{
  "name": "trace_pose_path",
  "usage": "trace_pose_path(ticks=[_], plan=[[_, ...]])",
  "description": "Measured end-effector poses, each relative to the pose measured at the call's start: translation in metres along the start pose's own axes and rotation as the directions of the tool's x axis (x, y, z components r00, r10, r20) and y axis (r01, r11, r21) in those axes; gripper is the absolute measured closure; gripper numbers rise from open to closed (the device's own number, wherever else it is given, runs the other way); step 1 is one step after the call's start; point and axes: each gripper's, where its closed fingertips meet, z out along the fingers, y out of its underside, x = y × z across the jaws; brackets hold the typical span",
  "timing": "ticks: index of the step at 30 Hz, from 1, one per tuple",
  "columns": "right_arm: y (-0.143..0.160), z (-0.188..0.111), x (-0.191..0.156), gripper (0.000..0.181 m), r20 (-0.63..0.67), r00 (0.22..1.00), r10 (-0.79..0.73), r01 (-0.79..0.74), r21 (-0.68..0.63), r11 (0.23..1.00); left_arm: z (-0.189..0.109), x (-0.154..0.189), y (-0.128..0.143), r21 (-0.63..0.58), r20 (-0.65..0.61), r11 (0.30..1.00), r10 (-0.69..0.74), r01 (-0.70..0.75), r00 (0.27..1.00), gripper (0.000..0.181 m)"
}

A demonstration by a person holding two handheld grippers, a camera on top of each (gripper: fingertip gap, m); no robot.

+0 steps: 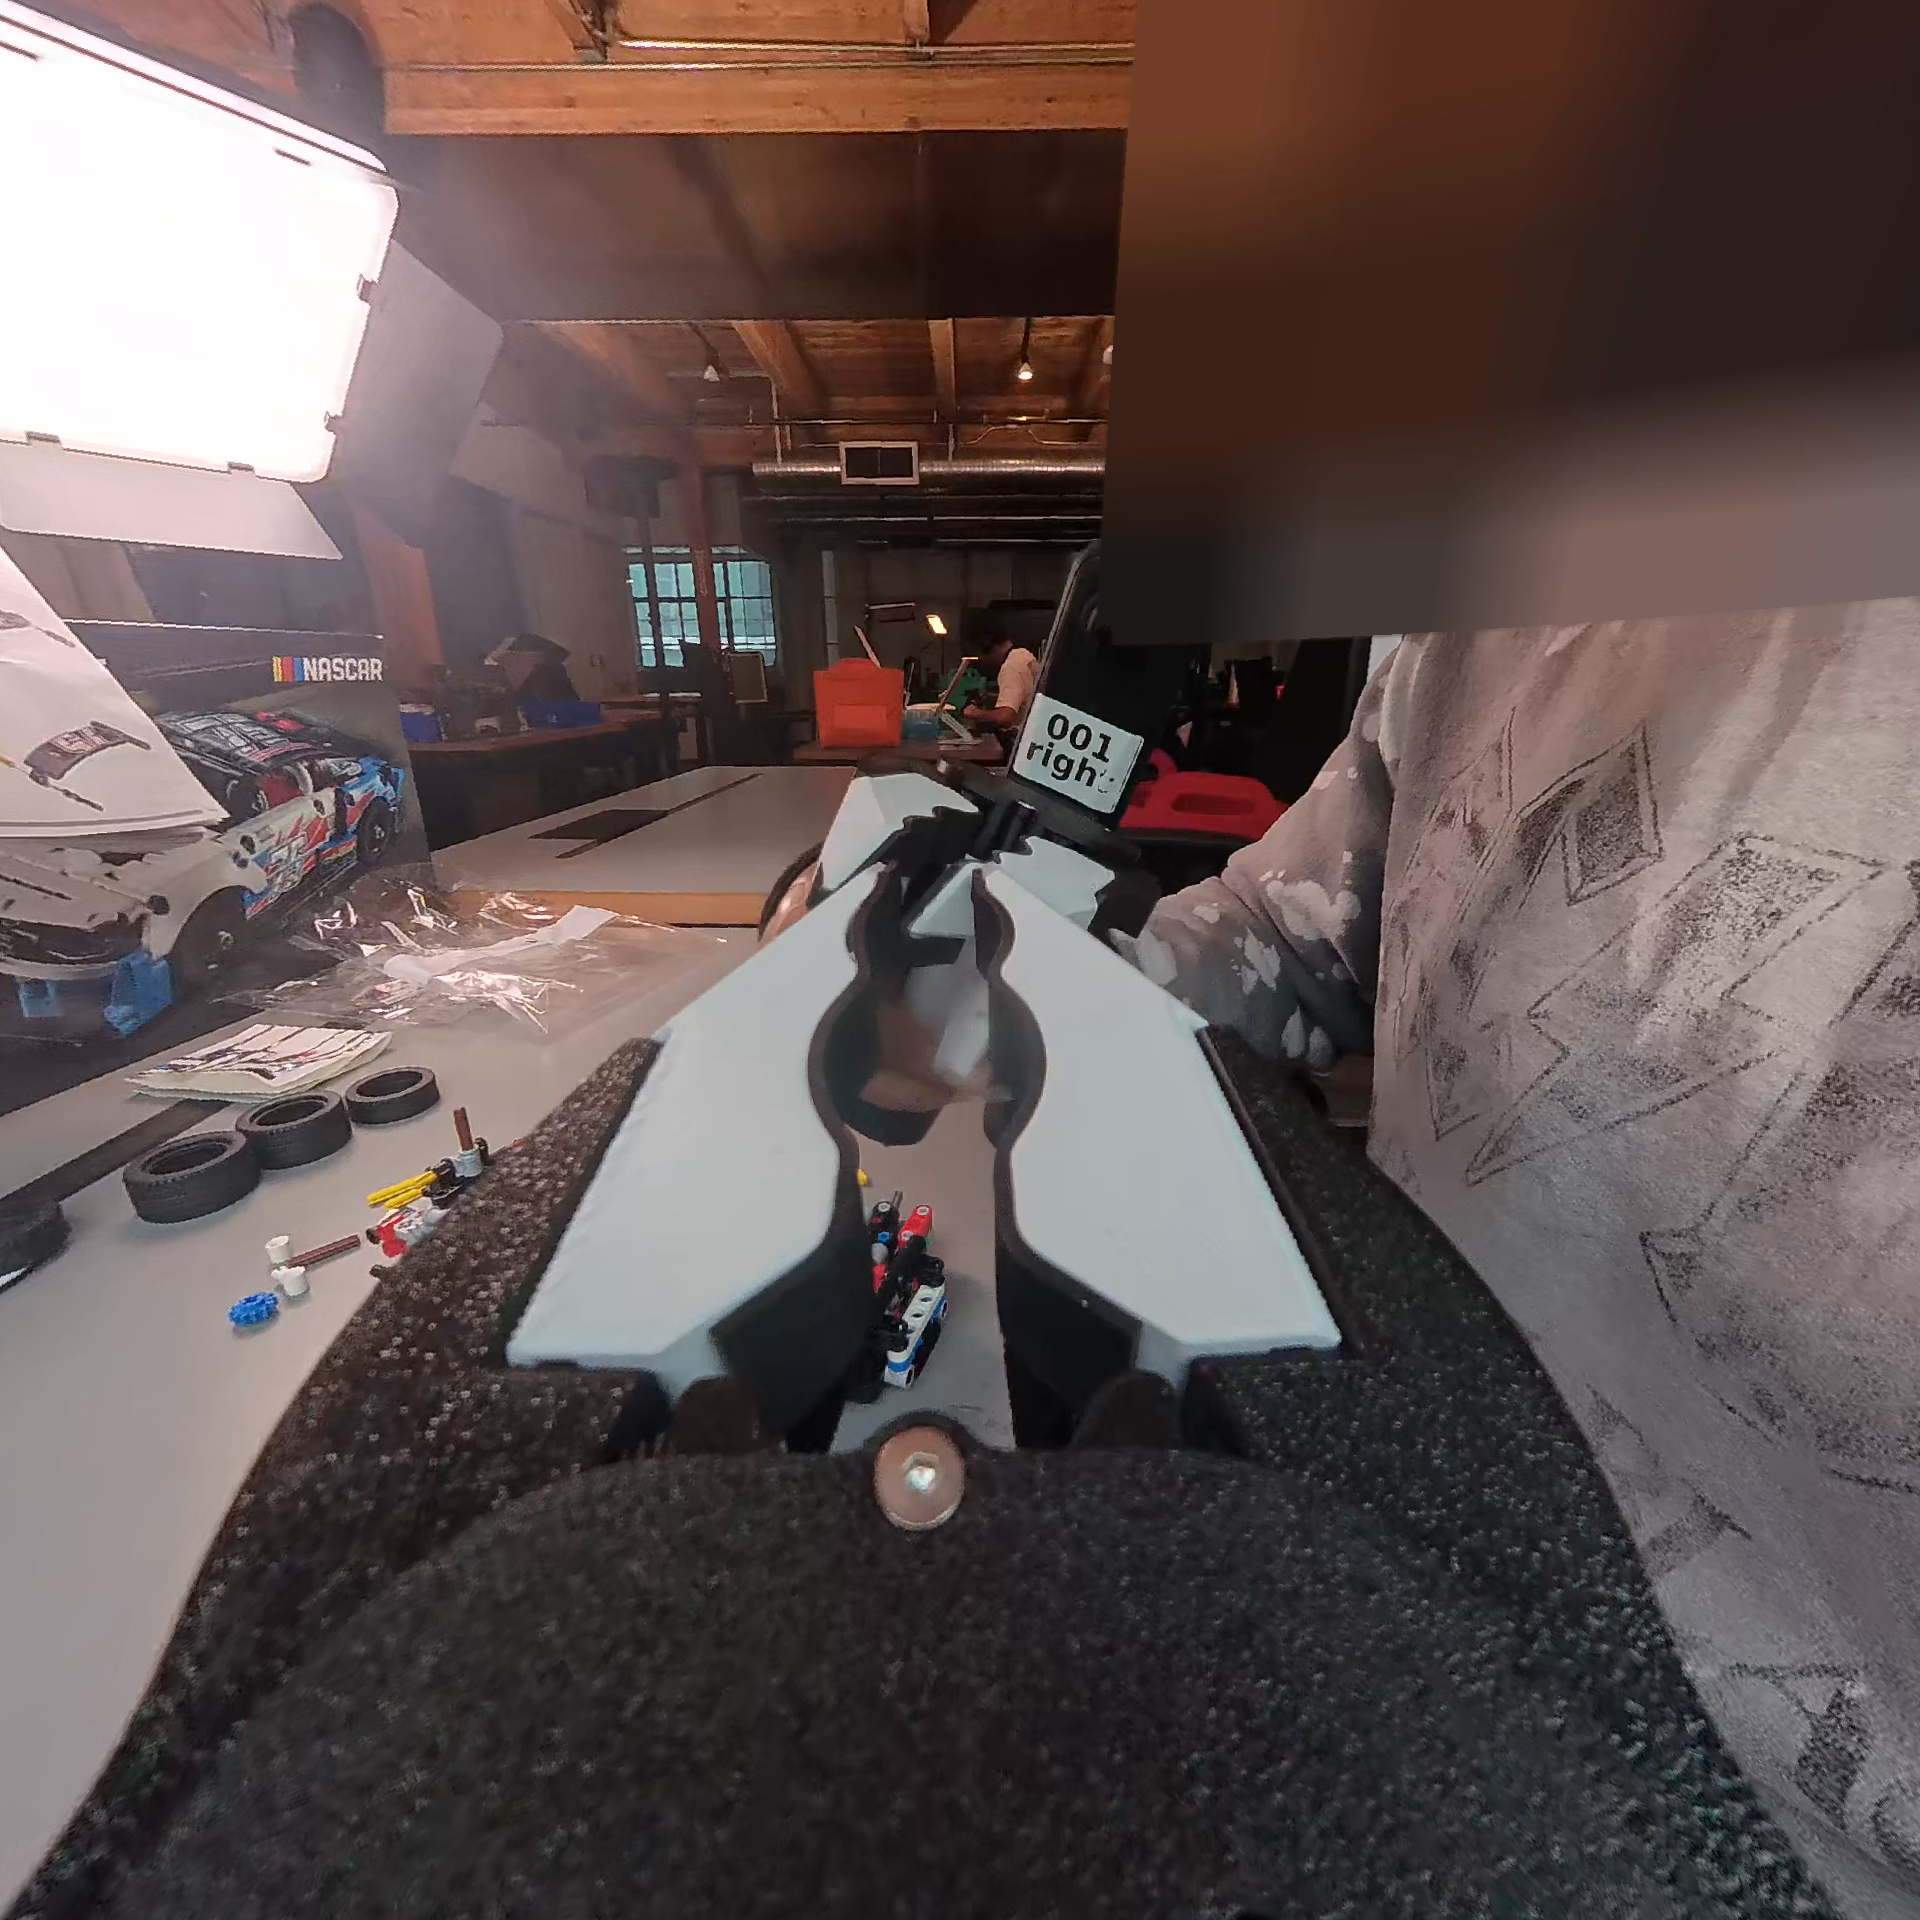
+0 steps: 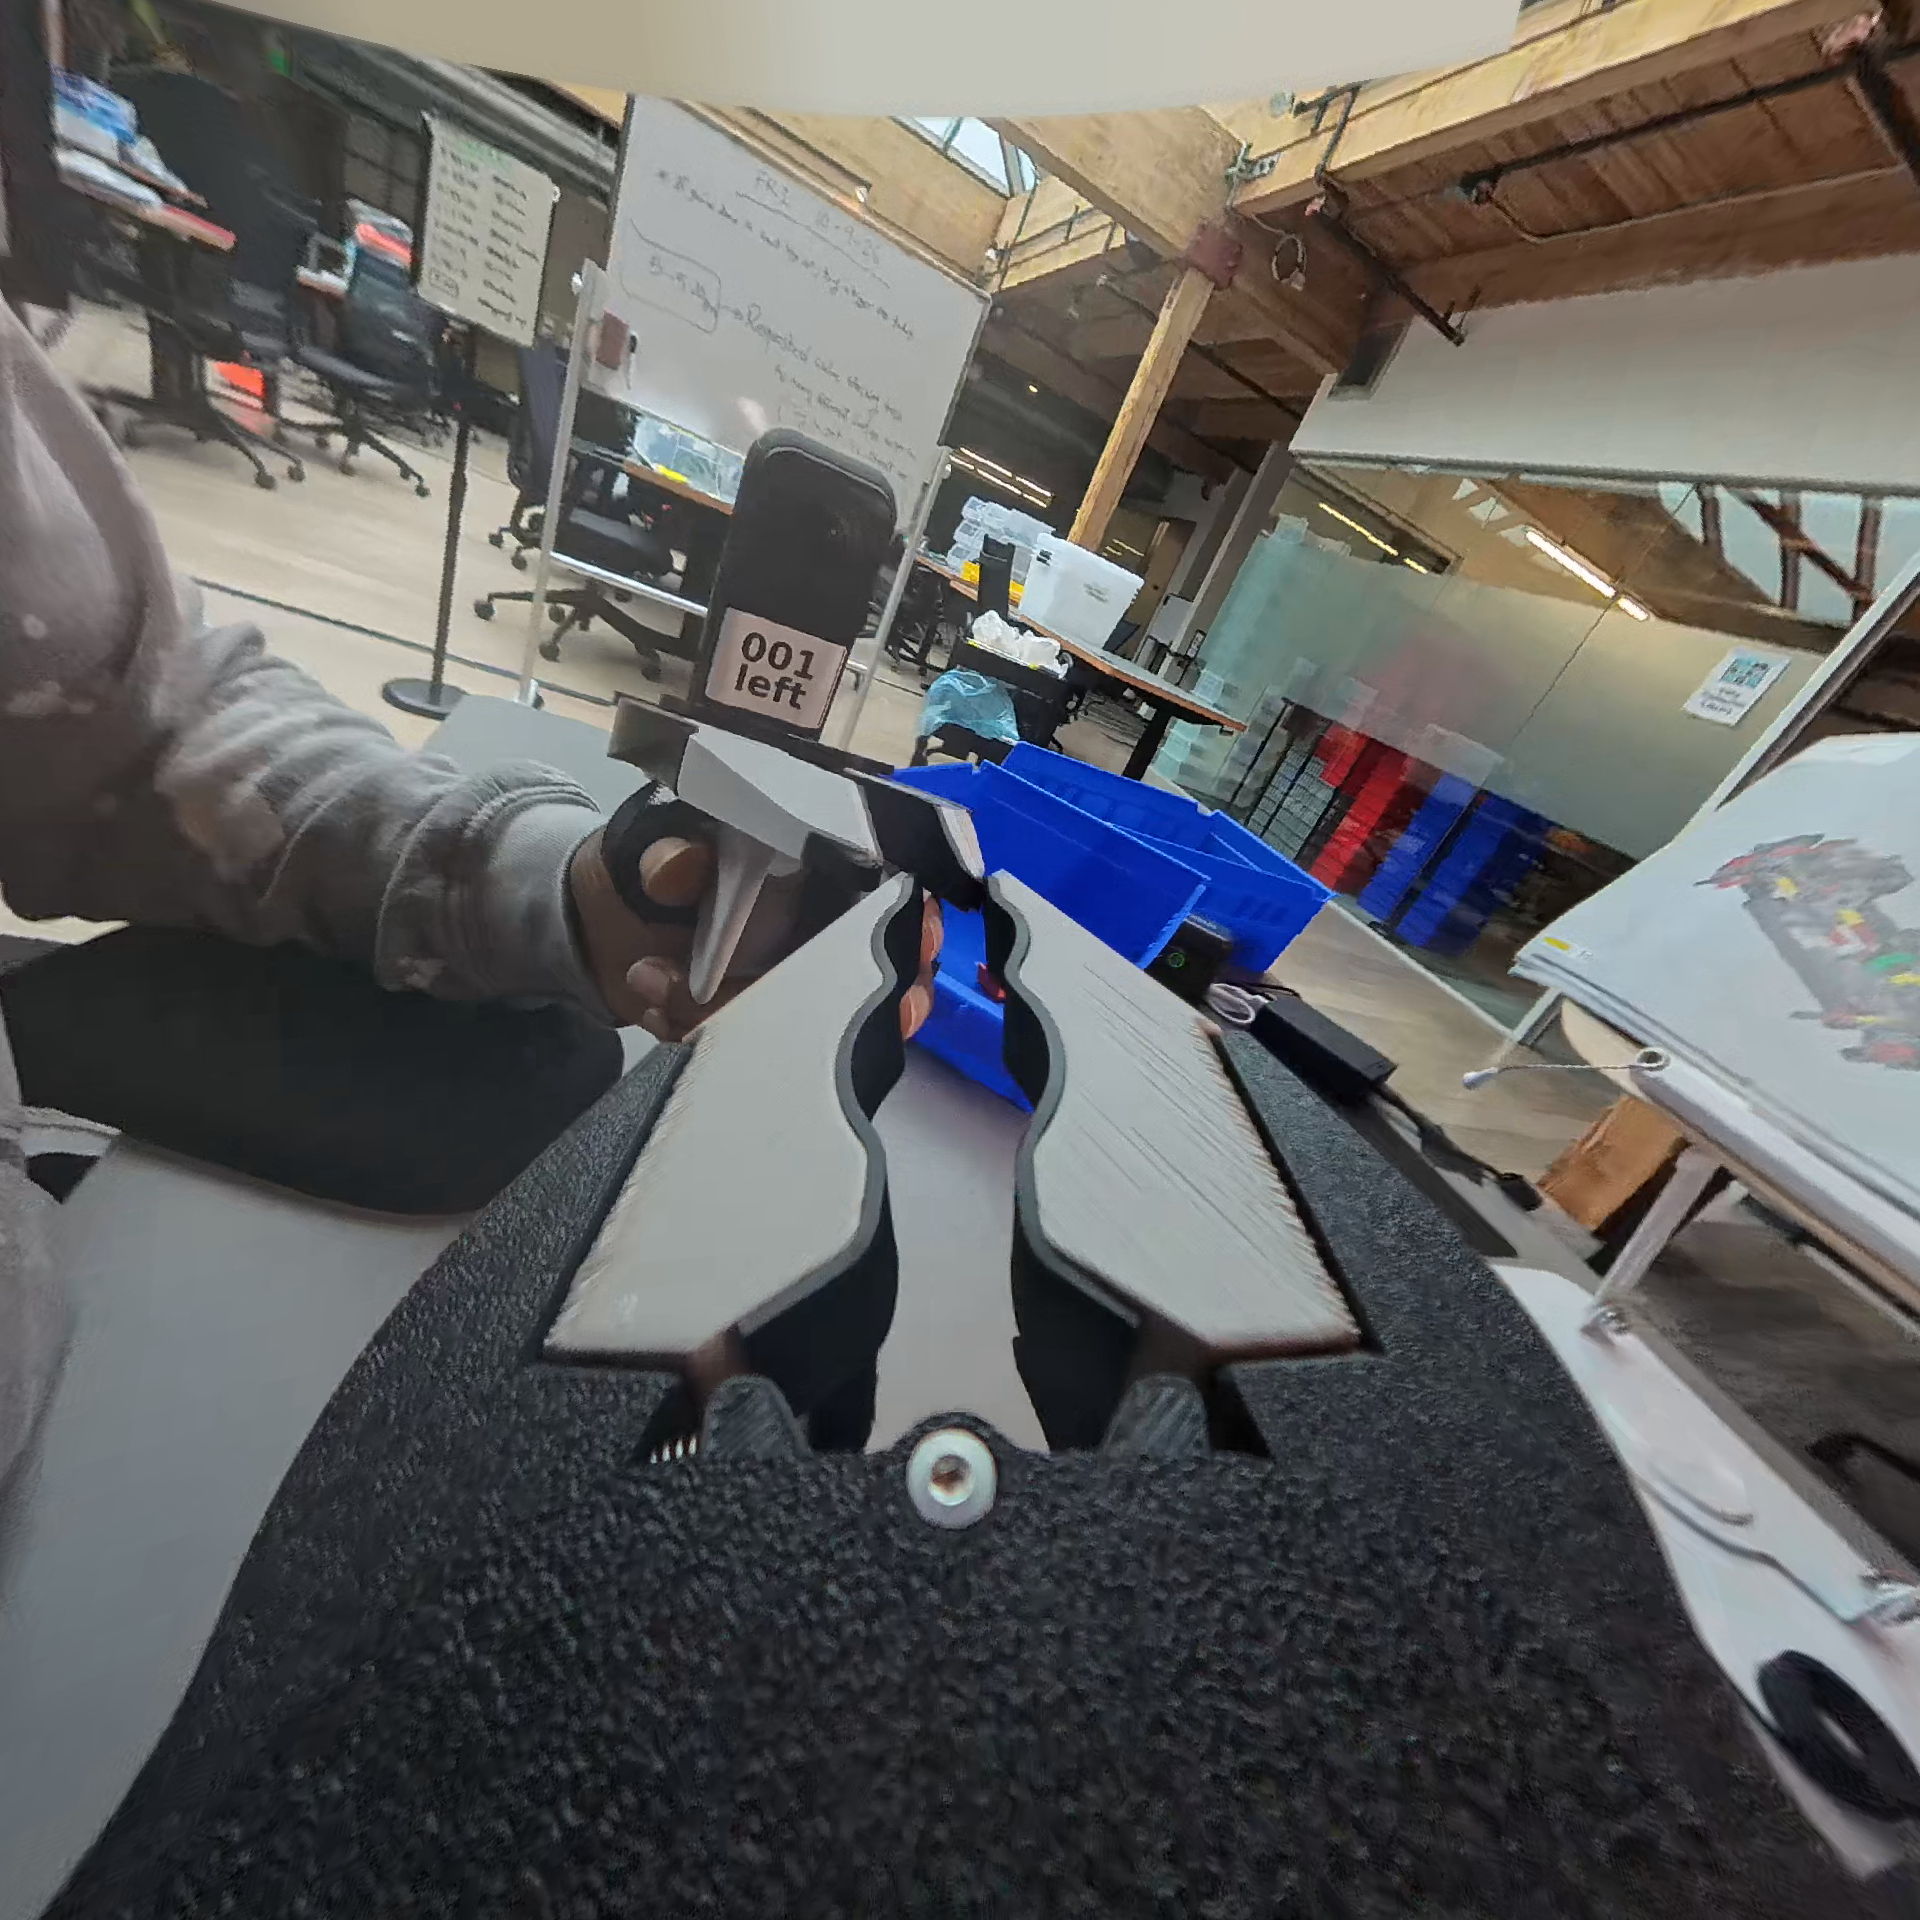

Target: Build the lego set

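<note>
The two grippers point at each other above a grey table [image 1: 156,1455], tips almost meeting. In the left wrist view the left gripper [image 1: 928,883] has its white fingers [image 1: 727,1174] drawn close at the tips, and a small black piece [image 1: 971,831] sits right there between the two tools; it looks pinched, though with both sets of tips crowded together I cannot tell which gripper really has hold of it. The right gripper [image 2: 951,894] likewise shows its fingers [image 2: 1164,1164] nearly together at the tips, with a wider gap further back. Beyond it, a hand [image 2: 644,925] in a grey sleeve grips the handle of the left tool. On the table under the left gripper lies a small lego assembly [image 1: 906,1299] of black, red, white and blue pieces, seen through the gap between the fingers. To its left lie loose parts: a yellow axle piece [image 1: 416,1184], a blue gear [image 1: 252,1309] and several black tyres [image 1: 291,1127], with a sticker sheet [image 1: 260,1060] and crumpled clear bags [image 1: 468,966] behind. The set's box [image 1: 208,800] stands at the far left. A blue bin [image 2: 1101,862] sits past the right gripper, and an open instruction booklet [image 2: 1766,935] rests on a stand to the right.
</note>
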Motion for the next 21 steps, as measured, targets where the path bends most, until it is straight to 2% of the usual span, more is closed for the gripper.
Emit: trace_pose_path(ticks=[4,8,10,12,16,21], plan=[[0.001,0.004,0.000,0.173,0.018,0.978,0.208,-0.208,0.035,0.977,-0.003,-0.003,0.000,0.003,0.008,0.999,0.036,-0.036,0.999,0.170],[-0.001,0.007,-0.001,0.174,0.021,0.959,0.284,-0.285,0.065,0.956,-0.005,-0.003,-0.002,0.028,0.013,0.998,0.048,-0.049,0.999,0.170],[-0.003,0.007,-0.002,0.174,0.031,0.965,0.262,-0.264,0.070,0.962,-0.005,-0.002,-0.004,0.037,0.019,0.995,0.092,-0.092,0.996,0.170],[-0.003,0.007,0.000,0.172,0.032,0.973,0.226,-0.228,0.059,0.972,-0.005,-0.002,-0.004,0.015,0.055,0.980,0.197,-0.198,0.979,0.169],[0.003,0.001,0.007,0.159,0.024,0.988,0.154,-0.155,0.018,0.988,-0.005,-0.004,0.003,-0.099,0.116,0.907,0.419,-0.409,0.901,0.163],[0.001,-0.010,0.014,0.164,0.039,0.989,0.144,-0.144,0.017,0.989,-0.009,-0.011,0.015,-0.177,0.124,0.867,0.488,-0.465,0.864,0.160]])
